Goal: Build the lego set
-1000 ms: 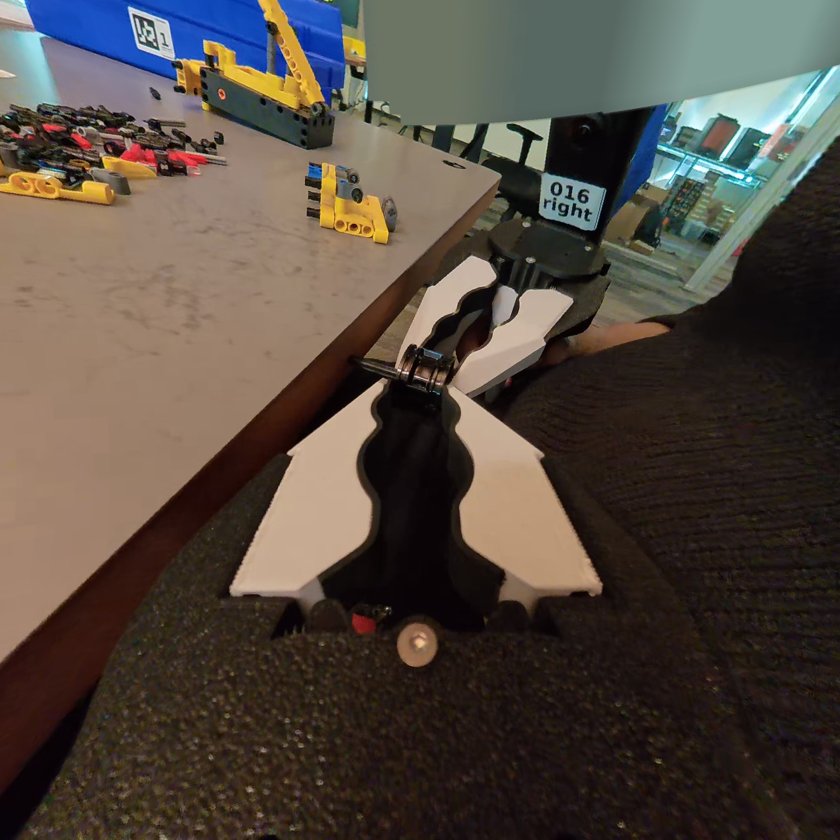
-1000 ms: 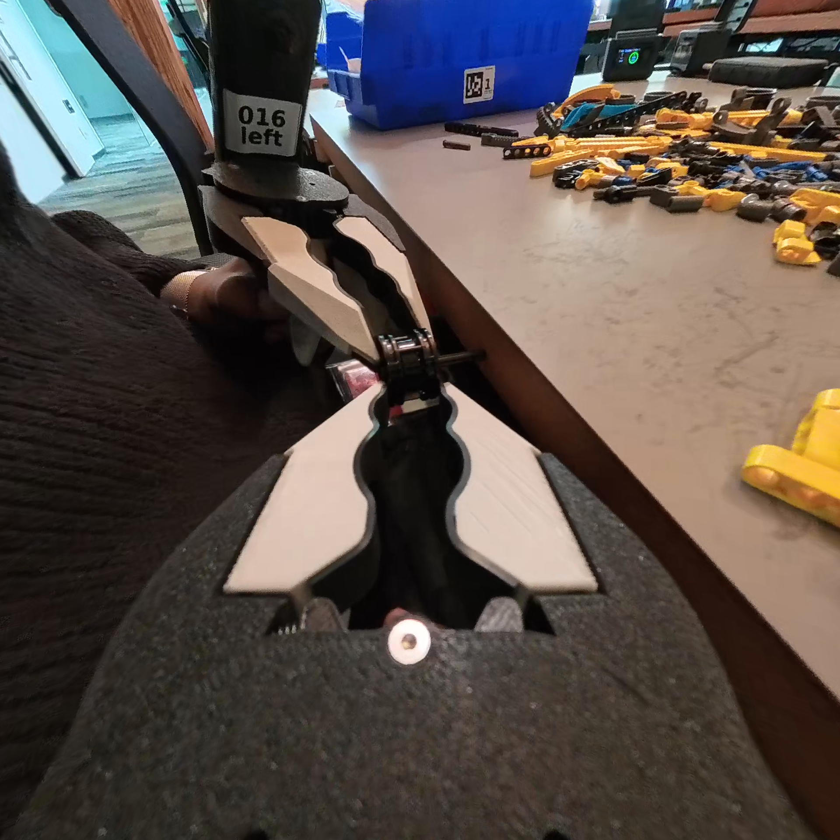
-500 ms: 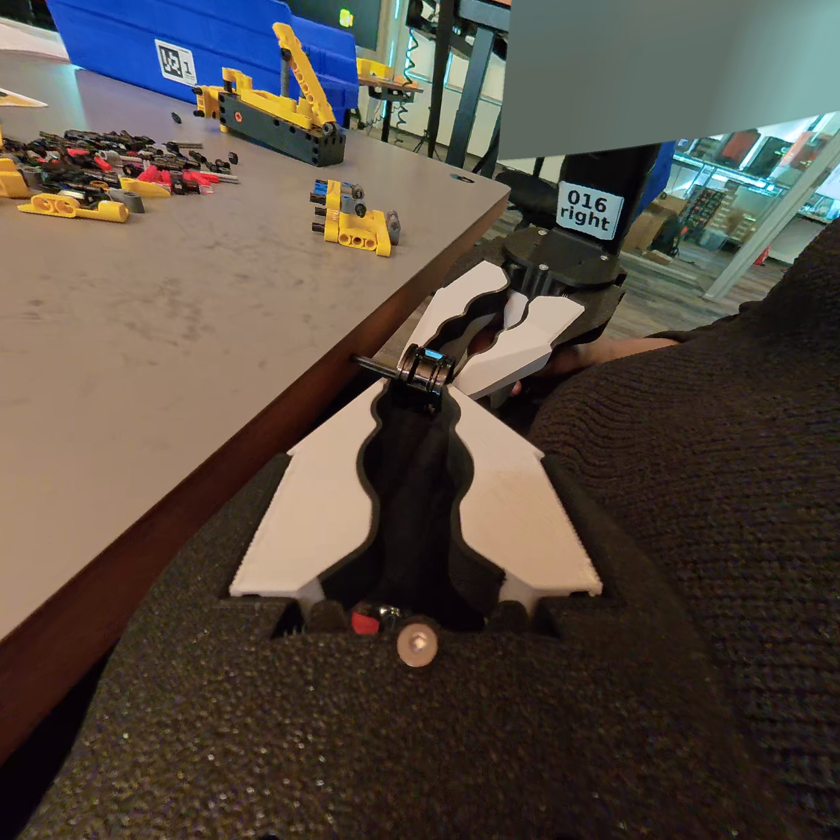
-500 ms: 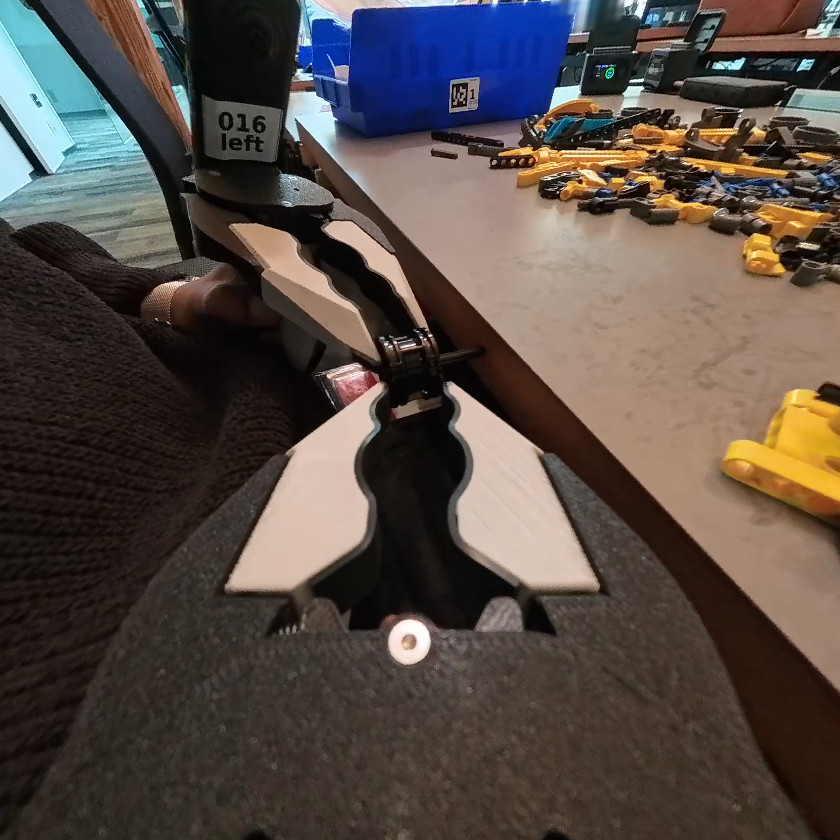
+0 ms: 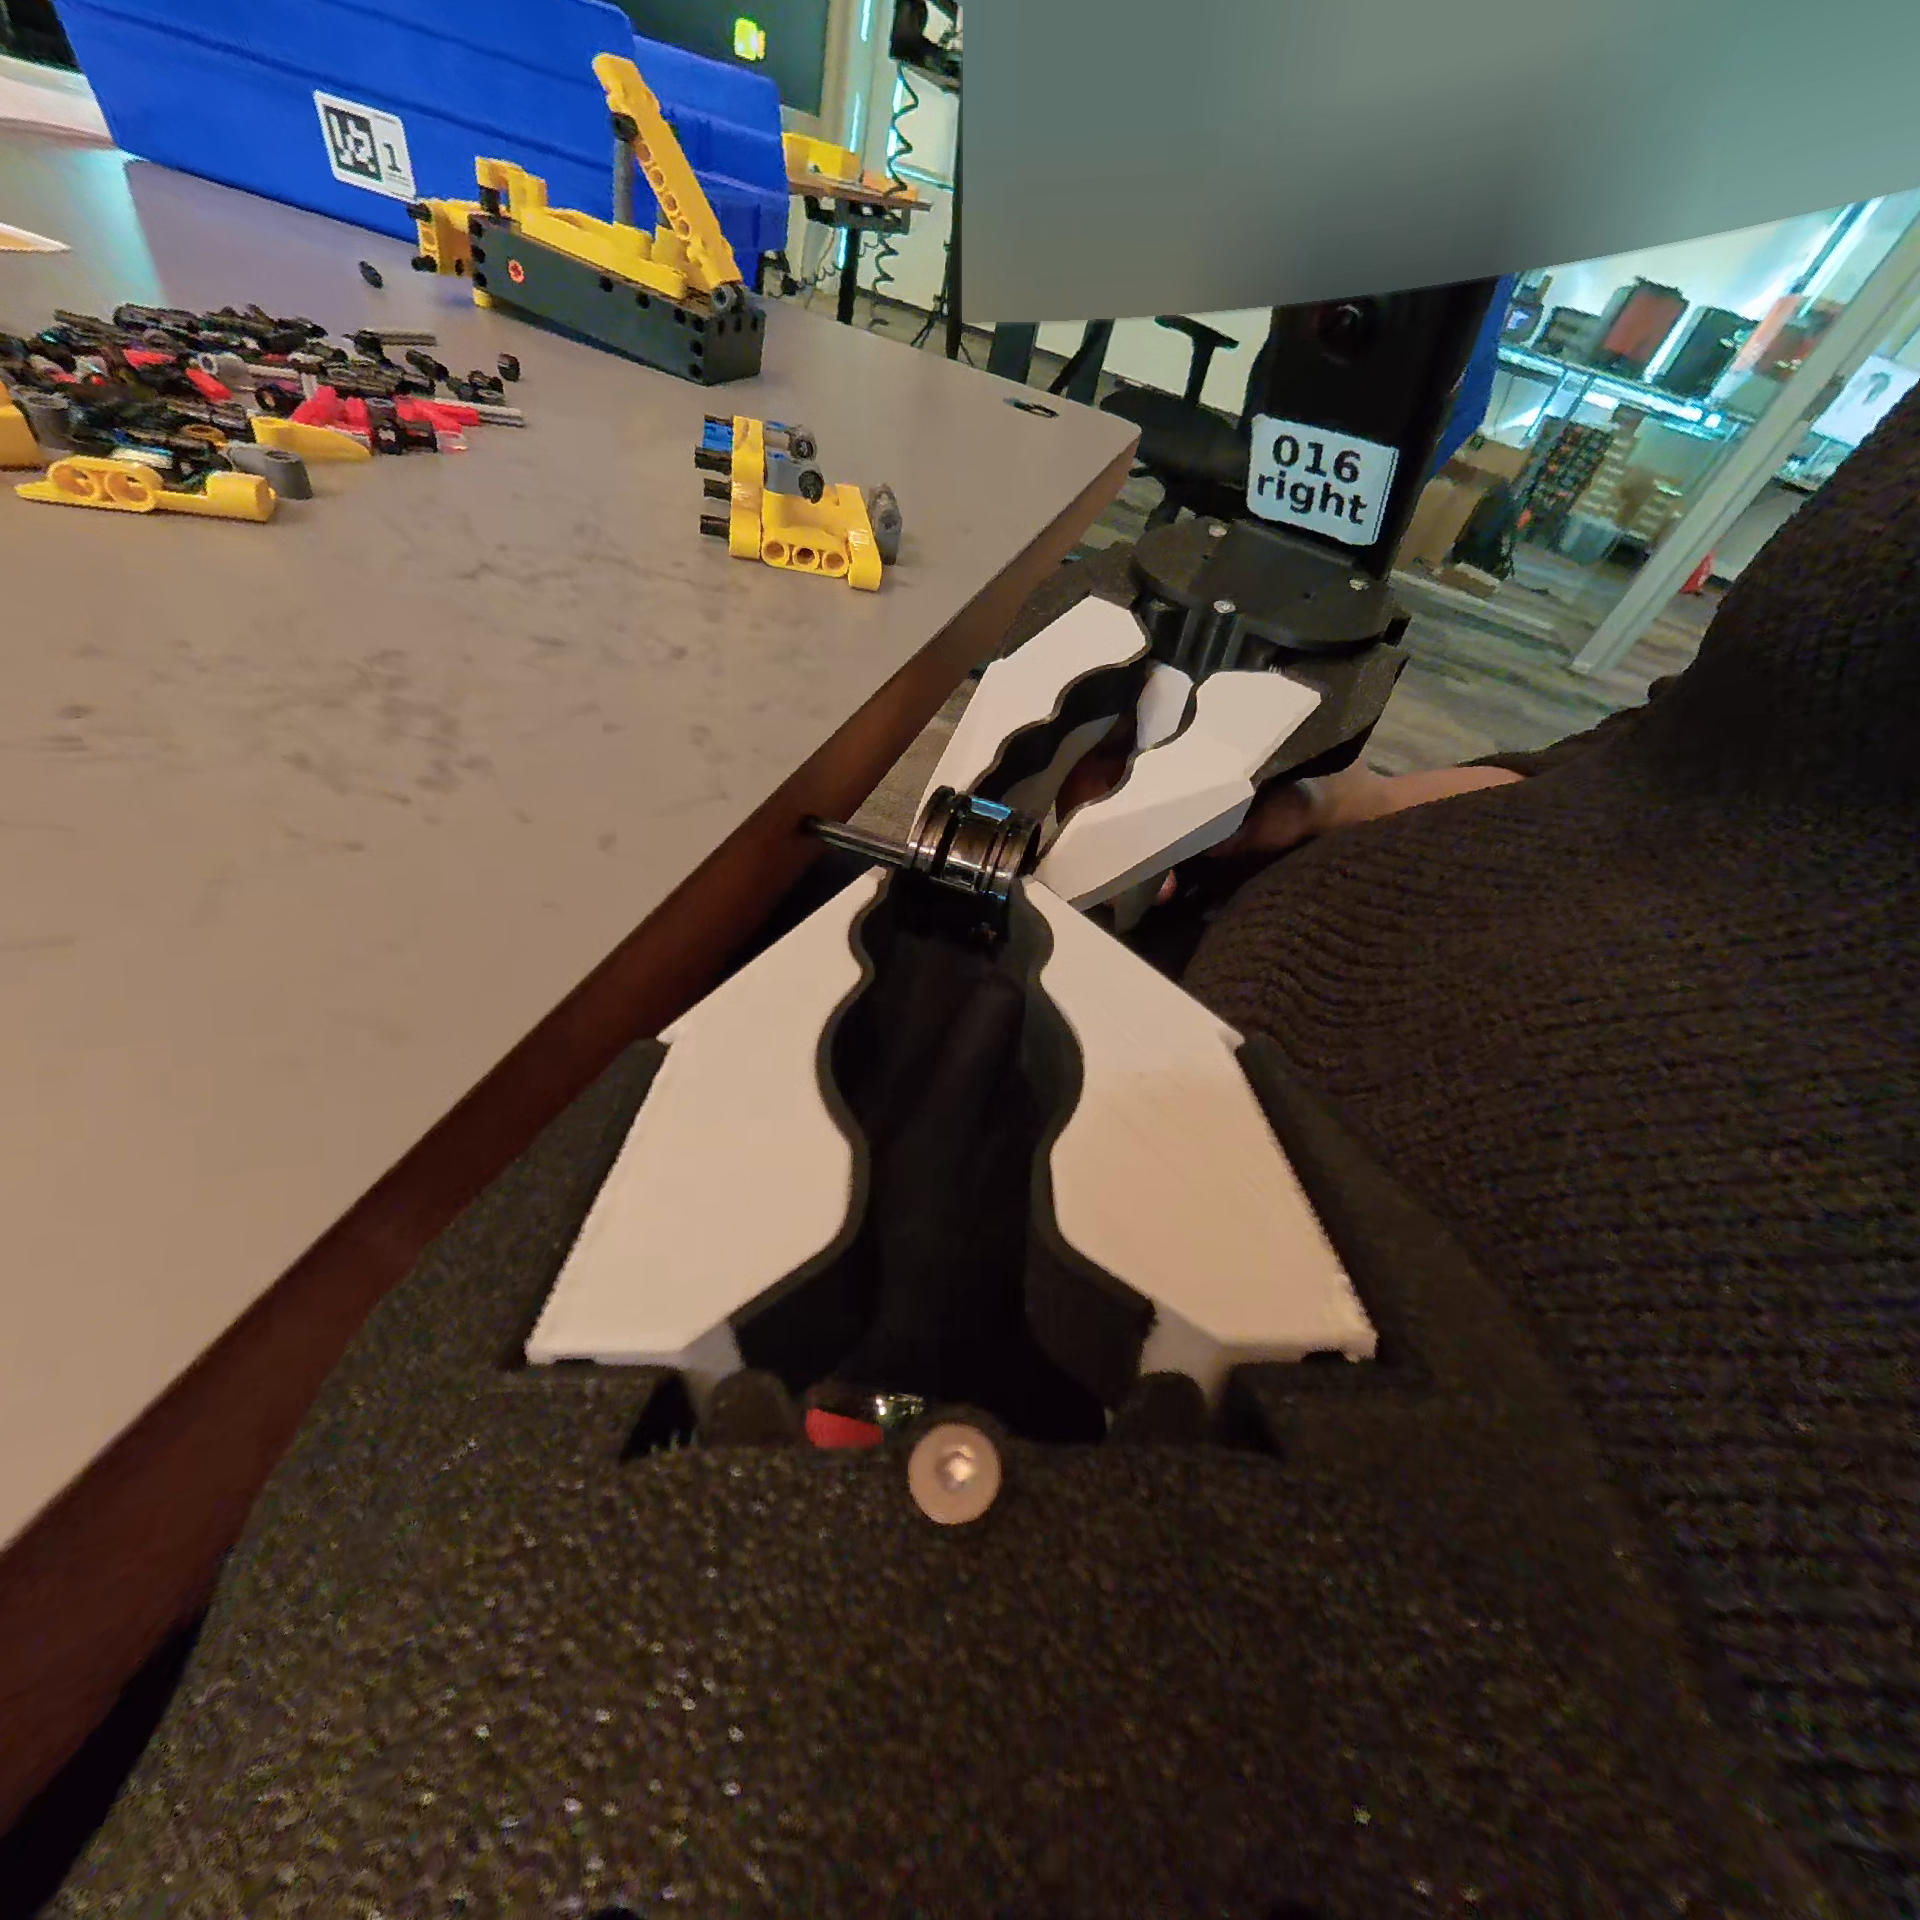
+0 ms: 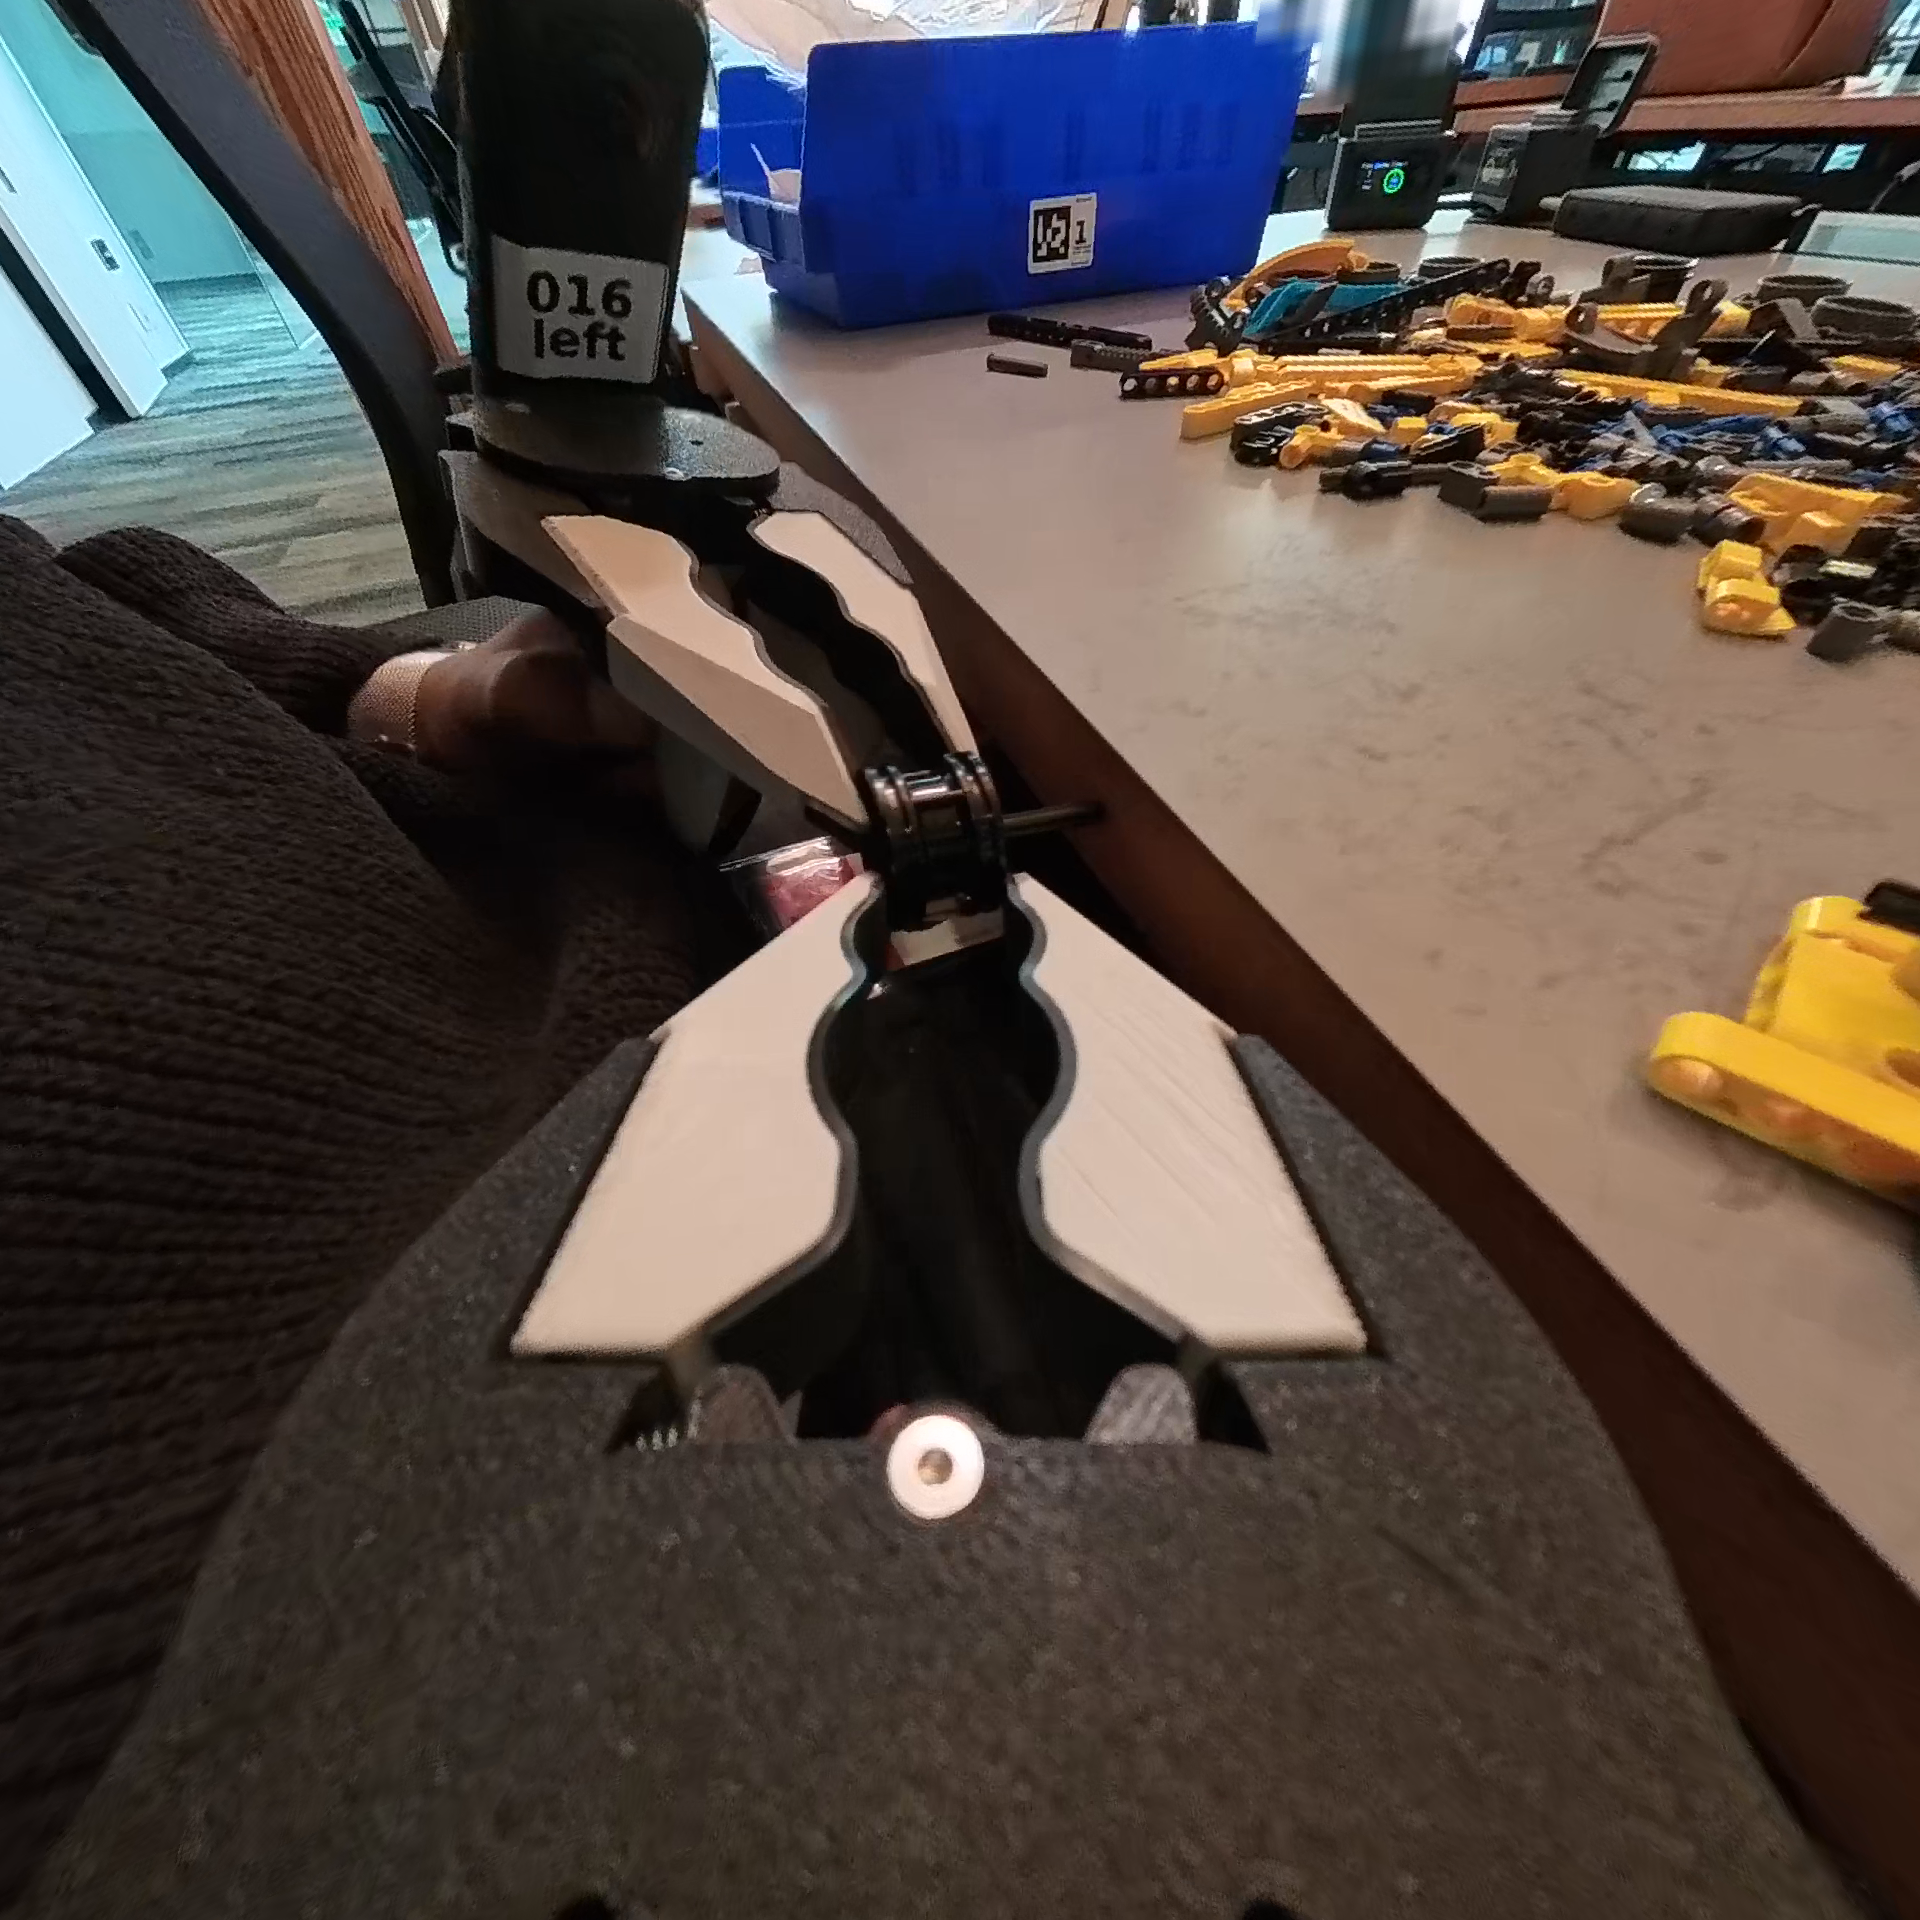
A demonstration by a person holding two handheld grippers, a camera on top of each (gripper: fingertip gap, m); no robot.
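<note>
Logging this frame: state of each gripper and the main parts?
Left gripper: shut on black part.
Right gripper: shut on black part.
Black part: held off the table edge, pin pointing at table.
Blue bin: upright on table.

Yellow assembly (image 6: pixel 1808 1060) cut off by right edge; blue bin (image 5: pixel 312 114) cropped.

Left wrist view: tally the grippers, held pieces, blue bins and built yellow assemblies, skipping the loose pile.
Grippers: 2 (left gripper, right gripper)
Held pieces: 1 (black axle piece, gripped by both)
Bins: 1 (blue bin)
Built yellow assemblies: 2 (large assembly, small assembly)
Total: 6
</note>
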